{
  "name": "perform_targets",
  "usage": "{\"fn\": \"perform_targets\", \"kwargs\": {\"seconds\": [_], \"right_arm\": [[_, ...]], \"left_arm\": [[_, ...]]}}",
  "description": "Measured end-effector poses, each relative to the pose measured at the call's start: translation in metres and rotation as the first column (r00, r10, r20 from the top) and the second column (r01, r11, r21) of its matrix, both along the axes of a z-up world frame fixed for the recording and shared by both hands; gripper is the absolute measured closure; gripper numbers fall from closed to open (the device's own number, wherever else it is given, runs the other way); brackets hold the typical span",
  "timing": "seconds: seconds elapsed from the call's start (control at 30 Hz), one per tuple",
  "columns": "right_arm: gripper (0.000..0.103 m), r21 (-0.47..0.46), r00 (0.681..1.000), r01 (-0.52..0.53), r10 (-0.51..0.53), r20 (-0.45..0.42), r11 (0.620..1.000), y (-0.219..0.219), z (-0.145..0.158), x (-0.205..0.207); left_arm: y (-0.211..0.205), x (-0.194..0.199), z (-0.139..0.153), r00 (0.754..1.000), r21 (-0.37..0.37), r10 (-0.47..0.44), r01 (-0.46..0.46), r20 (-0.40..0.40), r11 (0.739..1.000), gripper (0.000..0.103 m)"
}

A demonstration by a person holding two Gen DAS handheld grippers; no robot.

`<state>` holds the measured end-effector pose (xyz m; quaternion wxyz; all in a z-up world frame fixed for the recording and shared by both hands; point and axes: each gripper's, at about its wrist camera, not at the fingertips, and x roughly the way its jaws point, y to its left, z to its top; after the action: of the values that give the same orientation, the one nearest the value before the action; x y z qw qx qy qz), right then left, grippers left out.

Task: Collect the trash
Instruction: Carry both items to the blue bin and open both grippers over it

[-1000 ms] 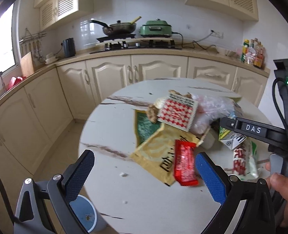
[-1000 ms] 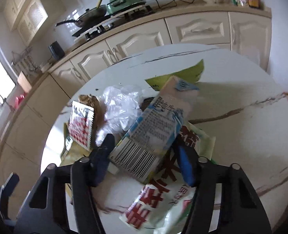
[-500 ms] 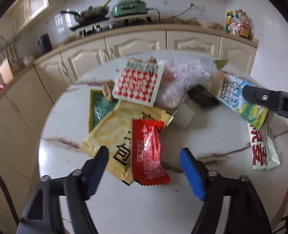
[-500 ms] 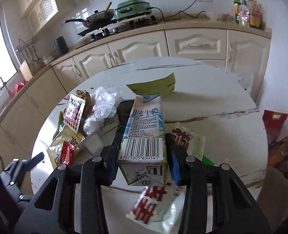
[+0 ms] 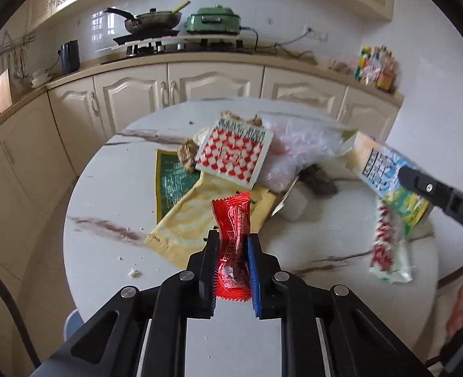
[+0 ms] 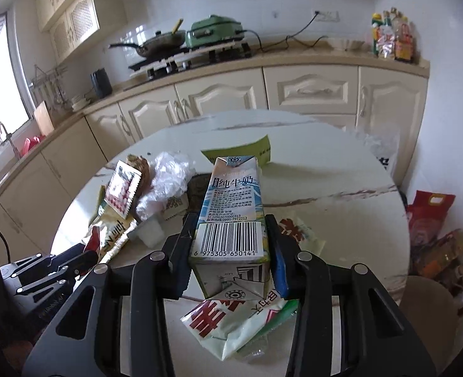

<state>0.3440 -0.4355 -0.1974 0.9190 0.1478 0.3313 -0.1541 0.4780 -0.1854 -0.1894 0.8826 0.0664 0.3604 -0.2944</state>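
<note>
My left gripper (image 5: 231, 245) is shut on a red snack wrapper (image 5: 233, 235) at the near side of the round marble table (image 5: 105, 251). My right gripper (image 6: 229, 223) is shut on a milk carton (image 6: 231, 216) and holds it above the table; the carton also shows in the left wrist view (image 5: 388, 179). On the table lie a yellow bag (image 5: 187, 220), a green packet (image 5: 171, 182), a red-and-white checked packet (image 5: 231, 154), a clear plastic bag (image 5: 300, 147) and a white-and-red bag (image 6: 240, 317).
Cream kitchen cabinets (image 5: 200, 84) and a counter with a stove run behind the table. A blue bin (image 5: 71, 326) stands on the floor at the table's near left. Bags and bottles (image 6: 435, 235) sit on the floor at the right.
My left gripper has closed on the red wrapper, which now stands up between the fingers. My right gripper has lifted the milk carton higher and levelled it.
</note>
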Motion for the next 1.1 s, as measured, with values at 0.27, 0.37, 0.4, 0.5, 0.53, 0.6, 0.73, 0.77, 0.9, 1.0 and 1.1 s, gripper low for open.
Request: {"fn": "perform_targets", "kwargs": {"seconds": [0.27, 0.37, 0.4, 0.5, 0.53, 0.6, 0.73, 0.77, 0.9, 1.0, 1.1], "right_arm": [[0.064, -0.073, 0.996, 0.019, -0.013, 0.084, 0.997, 0.024, 0.039, -0.021], [0.065, -0.107, 0.992, 0.007, 0.007, 0.126, 0.994, 0.043, 0.059, -0.027], [0.065, -0.122, 0.991, -0.001, 0.017, 0.132, 0.993, 0.05, 0.063, -0.027], [0.065, -0.147, 0.988, -0.028, 0.05, 0.147, 0.989, 0.073, 0.075, -0.024], [0.065, -0.155, 0.987, -0.033, 0.057, 0.152, 0.987, 0.08, 0.077, -0.024], [0.065, -0.165, 0.984, -0.049, 0.076, 0.162, 0.985, 0.094, 0.081, -0.02], [0.065, -0.189, 0.97, -0.126, 0.161, 0.182, 0.974, 0.137, 0.092, -0.008], [0.065, -0.193, 0.966, -0.145, 0.181, 0.186, 0.97, 0.147, 0.093, -0.005], [0.065, -0.211, 0.926, -0.283, 0.324, 0.192, 0.935, 0.21, 0.097, 0.022], [0.065, -0.193, 0.885, -0.396, 0.429, 0.181, 0.898, 0.256, 0.089, 0.048], [0.065, -0.172, 0.841, -0.499, 0.523, 0.142, 0.849, 0.306, 0.063, 0.082]], "left_arm": [[0.041, -0.02, 0.035, 0.999, -0.135, -0.026, 0.03, 0.028, 0.99, 0.09], [0.063, -0.03, 0.049, 0.998, -0.174, -0.02, 0.029, 0.057, 0.984, 0.09], [0.07, -0.033, 0.052, 0.998, -0.181, -0.019, 0.03, 0.064, 0.983, 0.09], [0.095, -0.04, 0.059, 0.996, -0.199, 0.0, 0.017, 0.085, 0.98, 0.09], [0.106, -0.042, 0.062, 0.996, -0.205, 0.008, 0.012, 0.094, 0.979, 0.09], [0.123, -0.047, 0.064, 0.994, -0.212, 0.029, -0.006, 0.105, 0.977, 0.09], [0.175, -0.05, 0.066, 0.989, -0.228, 0.097, -0.07, 0.108, 0.971, 0.09], [0.193, -0.049, 0.066, 0.986, -0.229, 0.123, -0.096, 0.108, 0.969, 0.09], [0.252, -0.044, 0.057, 0.972, -0.212, 0.219, -0.197, 0.087, 0.957, 0.09], [0.299, -0.034, 0.04, 0.955, -0.177, 0.295, -0.283, 0.042, 0.943, 0.09], [0.34, -0.015, 0.018, 0.936, -0.135, 0.351, -0.352, -0.032, 0.926, 0.09]]}}
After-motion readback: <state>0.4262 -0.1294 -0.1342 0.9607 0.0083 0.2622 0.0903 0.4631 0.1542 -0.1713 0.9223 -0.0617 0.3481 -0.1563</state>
